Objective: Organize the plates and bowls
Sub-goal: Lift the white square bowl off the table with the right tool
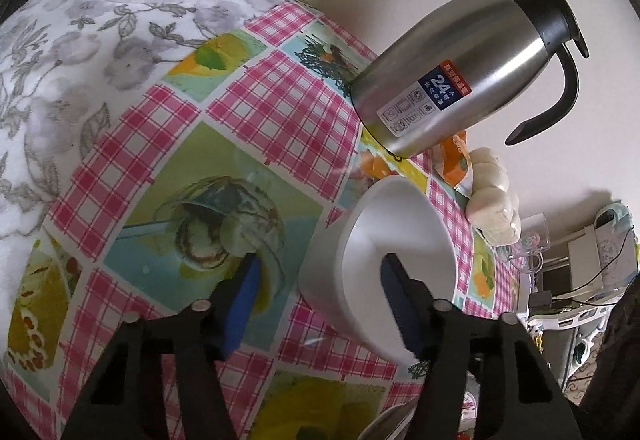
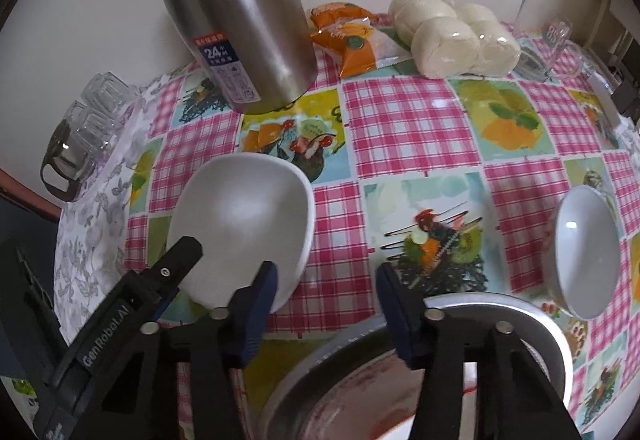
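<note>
We are holding the left gripper [image 1: 320, 280] astride the near wall of a white bowl [image 1: 384, 240] on the checked tablecloth [image 1: 280, 112], jaws spread, one pad inside and one outside, neither pressing. Our right gripper [image 2: 326, 292] is hovering with jaws apart over the rim of a metal basin [image 2: 500, 308], nothing between them. A second white bowl [image 2: 584, 252] is sitting at the right, a steel jug [image 2: 240, 20] behind.

Steel flask [image 1: 460, 68] label reads "24" (left gripper [image 2: 132, 324]: "GenRobot.AI").
</note>
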A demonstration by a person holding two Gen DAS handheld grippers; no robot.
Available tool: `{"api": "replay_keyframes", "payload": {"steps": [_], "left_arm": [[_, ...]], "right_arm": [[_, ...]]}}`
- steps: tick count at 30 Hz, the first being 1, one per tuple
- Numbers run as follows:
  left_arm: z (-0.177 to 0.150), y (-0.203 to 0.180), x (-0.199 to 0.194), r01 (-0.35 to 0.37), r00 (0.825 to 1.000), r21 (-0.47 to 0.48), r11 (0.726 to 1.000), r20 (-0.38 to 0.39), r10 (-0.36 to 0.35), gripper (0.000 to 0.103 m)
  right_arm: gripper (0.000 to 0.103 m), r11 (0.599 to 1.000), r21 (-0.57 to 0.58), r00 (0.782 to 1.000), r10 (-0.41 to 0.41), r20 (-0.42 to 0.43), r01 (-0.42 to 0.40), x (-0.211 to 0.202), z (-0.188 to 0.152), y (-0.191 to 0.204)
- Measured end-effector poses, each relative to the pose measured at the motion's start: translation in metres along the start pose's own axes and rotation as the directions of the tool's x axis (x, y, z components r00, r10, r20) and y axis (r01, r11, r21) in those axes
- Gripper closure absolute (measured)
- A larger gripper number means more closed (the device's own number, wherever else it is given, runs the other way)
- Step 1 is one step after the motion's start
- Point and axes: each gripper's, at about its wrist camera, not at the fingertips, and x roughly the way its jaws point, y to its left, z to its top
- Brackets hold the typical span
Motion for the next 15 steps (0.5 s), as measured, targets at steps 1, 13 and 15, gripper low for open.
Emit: {"api": "replay_keyframes", "payload": {"steps": [1,13,15], "left_arm": [[0.001,0.001,0.002,0.004,1.0,-0.006,1.0,-0.001,-0.004,0.044],[0.002,0.0,0.019,-0.009,1.0,0.018,1.0,-0.022,0.009,0.061],[0.002,-0.001,0.021,-0.01,1.0,0.02,1.0,-0.029,0.011,0.061]], "right_arm": [[0.058,1.0,-0.003,1.0,-0.003,-0.001,0.003,0.002,0.001,0.002],[0.075,0.998,-0.06,0.999,-0.034,-0.041,0.031,0.027,0.012,0.02],[0.078,0.998,-0.059,0.998,-0.039,-0.056,0.036,0.033,0.012,0.021]]}}
